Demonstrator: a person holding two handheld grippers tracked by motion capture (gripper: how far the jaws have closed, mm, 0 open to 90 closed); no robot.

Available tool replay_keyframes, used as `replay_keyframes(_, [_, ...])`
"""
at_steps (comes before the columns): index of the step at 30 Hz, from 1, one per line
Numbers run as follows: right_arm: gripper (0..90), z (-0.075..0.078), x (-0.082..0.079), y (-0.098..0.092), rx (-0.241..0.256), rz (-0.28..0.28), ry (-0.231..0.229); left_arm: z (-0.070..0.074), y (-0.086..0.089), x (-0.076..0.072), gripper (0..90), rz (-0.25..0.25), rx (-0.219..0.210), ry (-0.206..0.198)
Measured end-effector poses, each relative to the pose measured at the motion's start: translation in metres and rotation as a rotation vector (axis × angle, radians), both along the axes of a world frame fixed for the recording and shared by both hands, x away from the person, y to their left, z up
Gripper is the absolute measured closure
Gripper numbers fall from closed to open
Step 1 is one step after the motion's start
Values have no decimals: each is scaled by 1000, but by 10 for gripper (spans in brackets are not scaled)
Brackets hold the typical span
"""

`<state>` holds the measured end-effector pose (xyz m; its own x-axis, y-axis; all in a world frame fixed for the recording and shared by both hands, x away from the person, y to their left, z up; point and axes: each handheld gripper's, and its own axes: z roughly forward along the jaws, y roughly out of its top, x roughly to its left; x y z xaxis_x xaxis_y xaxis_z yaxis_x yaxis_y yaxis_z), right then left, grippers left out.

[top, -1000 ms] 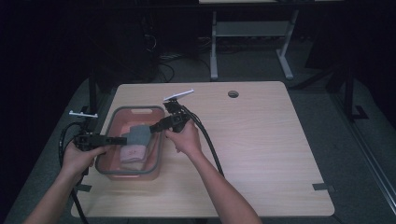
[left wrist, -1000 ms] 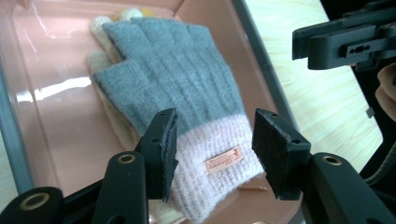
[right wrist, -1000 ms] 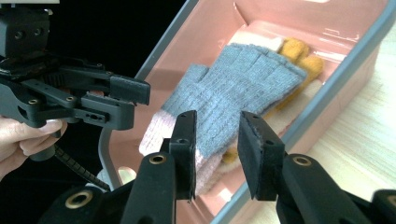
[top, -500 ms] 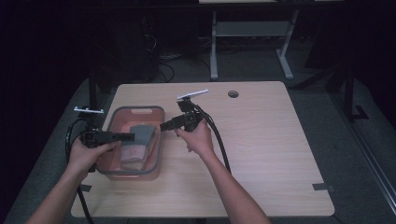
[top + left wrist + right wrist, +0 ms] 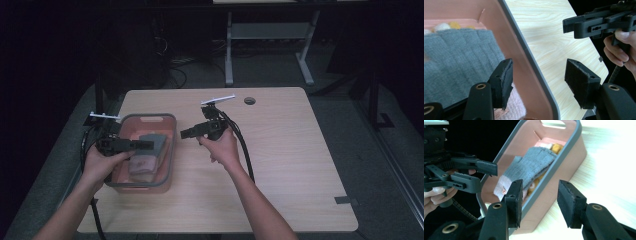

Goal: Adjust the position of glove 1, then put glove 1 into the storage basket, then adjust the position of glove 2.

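Dark floor and desk legs frame a pale wooden counter [image 5: 280, 165], where a pink bin [image 5: 167, 150] with a grey rim sits toward its left side. Inside the bin lies a grey glove [image 5: 530, 167] on top of a pale pink piece and something yellow, though what those lower items are is hard to tell. The left tool [image 5: 145, 145] hovers over the bin with its jaws spread apart and nothing between them; in its own view the bin's rim passes between the two pads. The right tool [image 5: 186, 134] is held just beside the bin's right wall, above bare counter, likewise released and empty, pointing toward the bin. Judging from this, the step in hand looks like the moment between handling items: the glove rests in the bin and neither tool grips it. A next move on the glove would call for lowering the left tool onto the fabric and closing on a fold, clear of the rim.
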<state>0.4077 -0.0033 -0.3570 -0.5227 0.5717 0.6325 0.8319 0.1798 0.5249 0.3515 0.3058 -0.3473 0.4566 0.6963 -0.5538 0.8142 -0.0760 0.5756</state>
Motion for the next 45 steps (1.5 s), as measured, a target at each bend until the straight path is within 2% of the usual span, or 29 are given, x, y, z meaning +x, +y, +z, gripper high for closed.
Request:
replay_keyframes(14, [528,-4,-1,-18,-26,-25,-3,-1,-15,2,374,-26,-4,2])
replay_keyframes(20, [522,-3,-3,-30,-34,-40,-11,1,-26,1,343,-47,-22,-9])
replay_keyframes(24, [521,-3,-5,-36,-36,-46,-5,1,-31,0,341,-61,-19,-20])
replay_keyframes(32, [512,-8,-7,-58,-51,-79,12,0,-49,4,338,-97,-26,-10])
replay_keyframes(45, [499,-14,-10,-77,-49,-97,19,-2,-66,5,332,-129,-20,-12])
